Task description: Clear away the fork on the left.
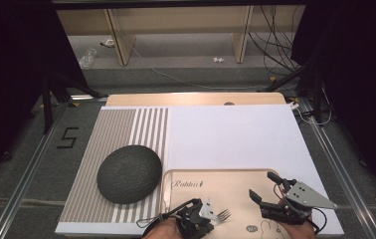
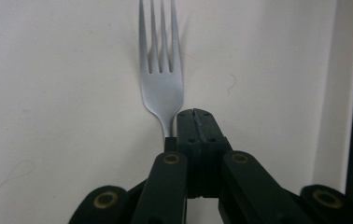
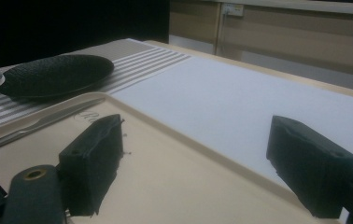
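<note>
Silver fork (image 2: pixel 161 88) is seen in the left gripper view, lying on the beige tray (image 1: pixel 235 181) with tines toward the top of the frame; its neck is clamped at the side of the fully closed jaws of the left gripper (image 2: pixel 195 122). In the high view, fork (image 1: pixel 222 215) and left gripper (image 1: pixel 202 211) are found at the bottom centre. Right gripper (image 1: pixel 264 188) is held at lower right over the tray, jaws spread wide with nothing between them. Dark woven mat (image 1: pixel 129 173) is placed on the striped cloth (image 1: pixel 116 129), left of the tray, on the surface.
</note>
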